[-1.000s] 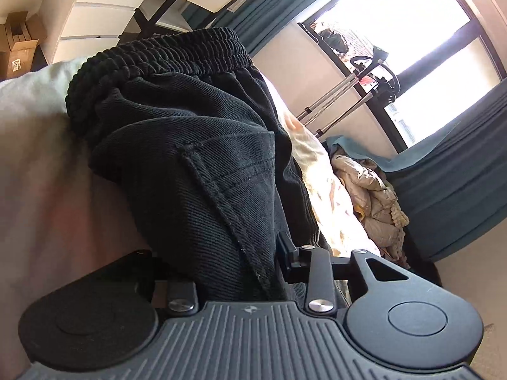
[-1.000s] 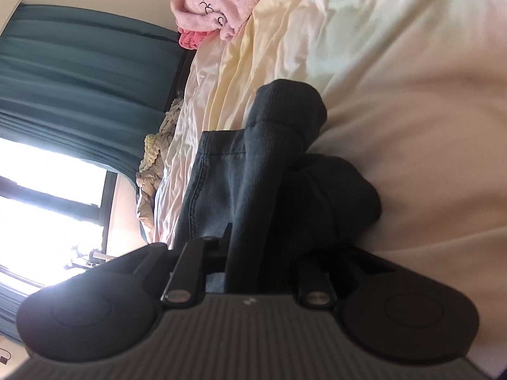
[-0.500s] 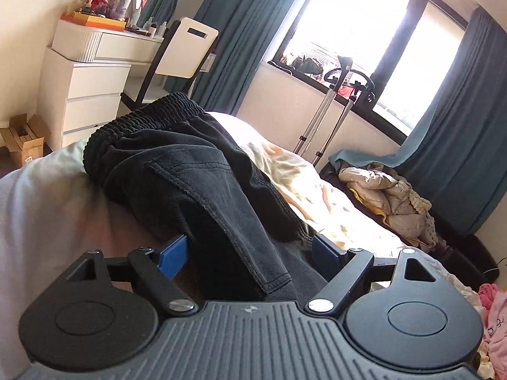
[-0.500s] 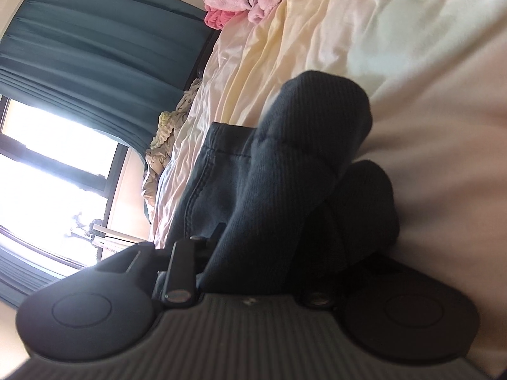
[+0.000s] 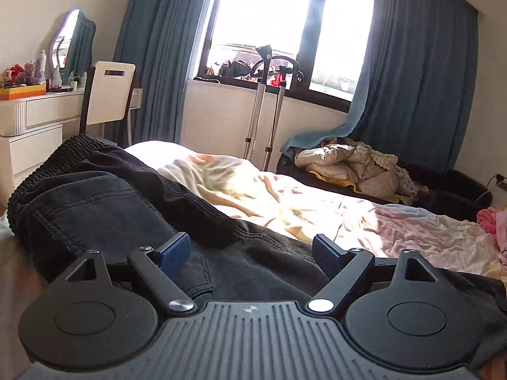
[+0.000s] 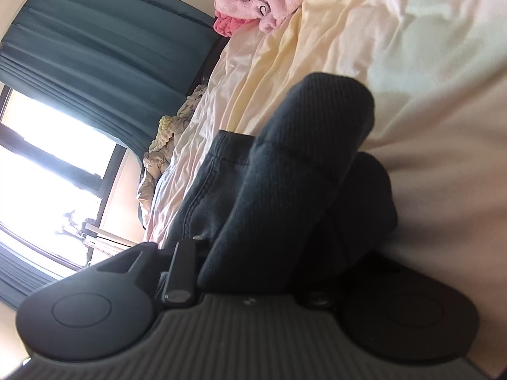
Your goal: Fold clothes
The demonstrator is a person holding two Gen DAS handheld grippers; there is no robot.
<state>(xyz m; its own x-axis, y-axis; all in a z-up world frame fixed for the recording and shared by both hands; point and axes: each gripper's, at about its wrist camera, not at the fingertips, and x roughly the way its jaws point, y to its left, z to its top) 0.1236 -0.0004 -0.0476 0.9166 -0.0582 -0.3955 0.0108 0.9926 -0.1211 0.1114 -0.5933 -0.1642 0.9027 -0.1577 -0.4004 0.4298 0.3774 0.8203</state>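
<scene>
Black trousers on bed, left tongs spread apart above them, right tongs clamped on their ribbed cuff.

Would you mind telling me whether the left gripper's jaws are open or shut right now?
Open: the left gripper has its jaws spread wide apart over the black trousers, with nothing clamped between them.

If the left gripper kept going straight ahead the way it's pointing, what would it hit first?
Most likely the black jeans lying between and just ahead of the open left gripper; past them is the rumpled cream sheet, though depth is hard to judge.
</scene>
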